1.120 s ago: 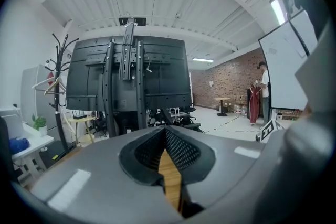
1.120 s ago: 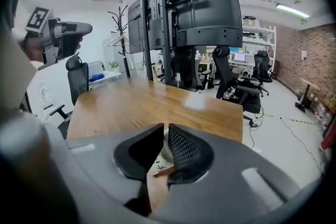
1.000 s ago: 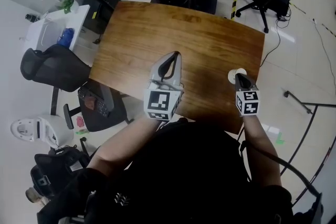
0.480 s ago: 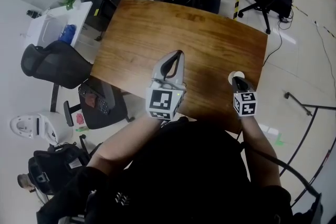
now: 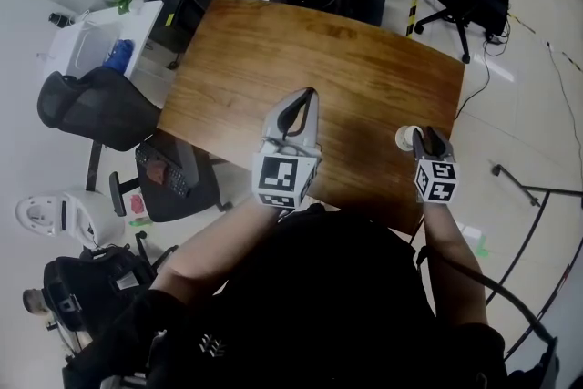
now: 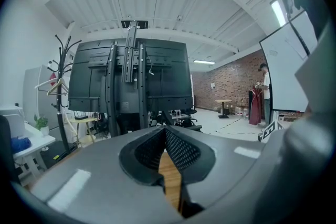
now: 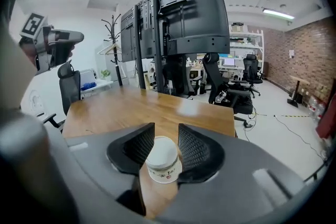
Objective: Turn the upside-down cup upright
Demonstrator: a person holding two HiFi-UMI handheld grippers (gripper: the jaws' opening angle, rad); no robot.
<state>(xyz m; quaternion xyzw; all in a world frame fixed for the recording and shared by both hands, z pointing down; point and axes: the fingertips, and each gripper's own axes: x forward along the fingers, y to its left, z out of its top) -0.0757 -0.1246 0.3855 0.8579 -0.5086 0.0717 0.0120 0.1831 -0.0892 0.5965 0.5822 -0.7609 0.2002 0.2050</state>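
Brown wood table [image 5: 355,59] across centre of head view, both tools over its near edge. Near middle of that edge, left gripper [image 5: 307,94], tips pressed together, nothing pinched, marker cube [image 5: 276,180] facing camera. At table's right side, close to right edge, right gripper [image 5: 428,135] with 2 dark jaws spread. White cup [image 5: 405,138] on the wood right at those jaws, showing slightly left of them from this angle; which way up not readable from here. Black office chair [image 5: 91,109] on floor off table's left.

Left gripper view: left gripper [image 6: 165,129] with 2 mesh-faced jaws meeting at tips, closed on nothing. Thin strip of table [image 6: 170,183] visible below meeting point. Beyond: big black screen rack [image 6: 131,76], coat stand [image 6: 60,60] at left, whiteboard [image 6: 286,76] at right.

Right gripper view: right gripper [image 7: 166,131] with jaws opening, standing apart, cup [image 7: 163,159] between them, deep in the gap. Closed narrow end up, wider printed end down on wood: upside-down. Jaw faces close at both sides of cup, no clear pressing contact. Table [image 7: 142,107] stretching ahead to far edge. Upper left: left gripper [image 7: 52,44] side-on, marker cube on top. Beyond far edge: screen rack [image 7: 184,18], more office chairs behind it.
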